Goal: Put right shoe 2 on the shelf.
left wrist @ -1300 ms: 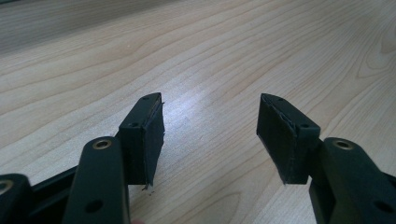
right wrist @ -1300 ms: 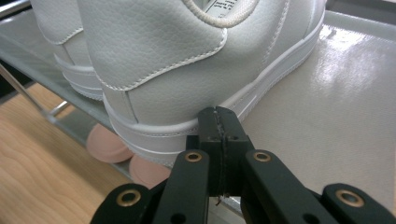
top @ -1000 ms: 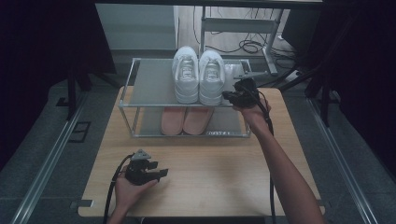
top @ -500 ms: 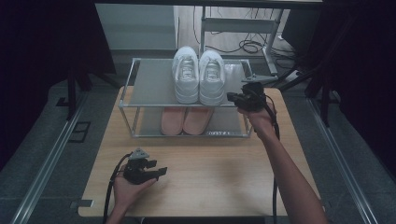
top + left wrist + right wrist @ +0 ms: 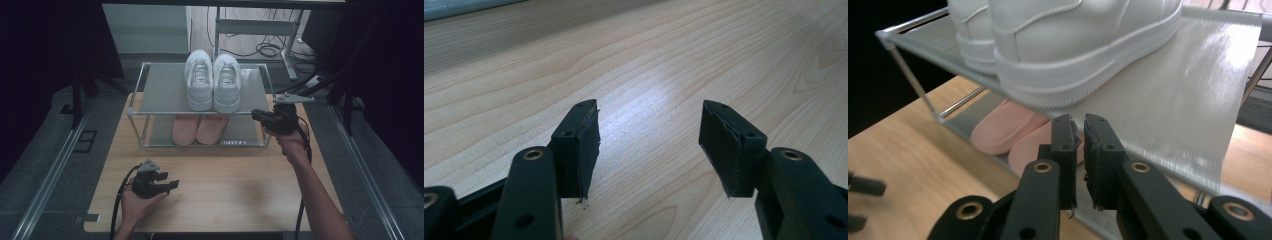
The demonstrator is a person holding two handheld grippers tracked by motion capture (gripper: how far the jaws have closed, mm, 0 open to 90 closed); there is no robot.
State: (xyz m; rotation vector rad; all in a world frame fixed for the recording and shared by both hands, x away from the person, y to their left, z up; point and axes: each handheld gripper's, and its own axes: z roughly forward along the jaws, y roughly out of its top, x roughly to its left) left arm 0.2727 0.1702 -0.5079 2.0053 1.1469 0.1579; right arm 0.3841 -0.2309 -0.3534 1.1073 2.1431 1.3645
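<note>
Right gripper [image 5: 257, 116] hangs in the air at the right front corner of the shoe rack [image 5: 150, 90], level with its top shelf, its jaws aimed across toward the shoes. In the right gripper view [image 5: 1078, 130] the jaws stand almost together with only a thin slit between the pads; they have just been opening a little, and nothing is between them. Straight ahead of this gripper and slightly above it sits the pair of white sneakers [image 5: 212, 80], side by side on the grey top shelf, heels facing the gripper's side; seen from that gripper, the nearer sneaker [image 5: 1073, 45] is just beyond the jaw tips and apart from them. Below and ahead of the jaws, on the lower shelf, lies a pair of pink shoes [image 5: 197, 129], their ends showing under the shelf edge [image 5: 1018, 135].

Left gripper [image 5: 170, 185] rests low over the wooden desk [image 5: 225, 190], held in the person's left hand [image 5: 131, 204] near the desk's near edge, well apart from the rack. In the left gripper view [image 5: 649, 135] its jaws are spread wide with bare desk between and beyond them, holding nothing. A black cable loops from it back toward the hand.
</note>
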